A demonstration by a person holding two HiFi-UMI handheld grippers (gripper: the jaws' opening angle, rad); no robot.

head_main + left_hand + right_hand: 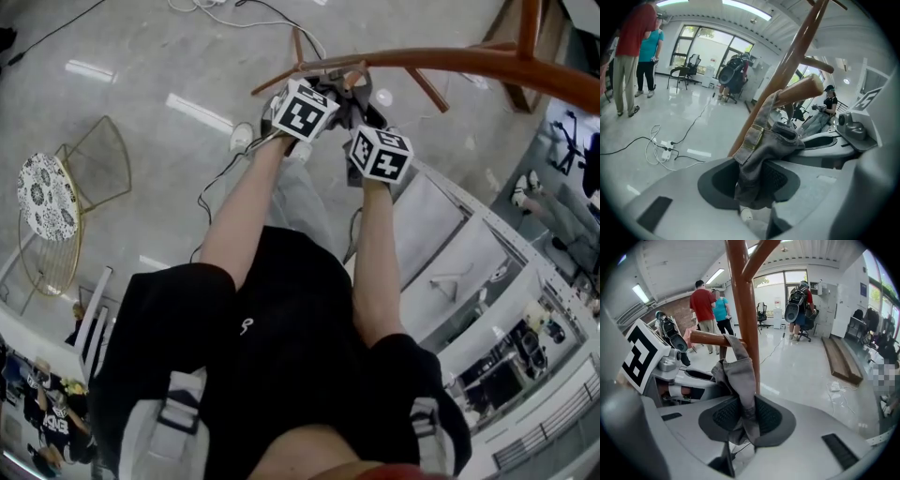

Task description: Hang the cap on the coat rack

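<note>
A grey cap (764,150) hangs by its strap with a brass buckle over a short wooden peg (801,89) of the brown coat rack (450,58). In the head view both grippers are raised to the rack side by side. My left gripper (752,180) is shut on a bunch of the cap's cloth below the peg. From the other side my right gripper (743,420) is shut on a fold of the cap (738,376), just in front of the rack's pole (743,310). In the right gripper view the strap lies over the peg (708,338).
A gold wire chair with a patterned cushion (56,202) stands on the floor at the left. Cables and a power strip (661,150) lie on the shiny floor. People (705,310) stand at the back, near office chairs. Wooden planks (841,359) lie at the right.
</note>
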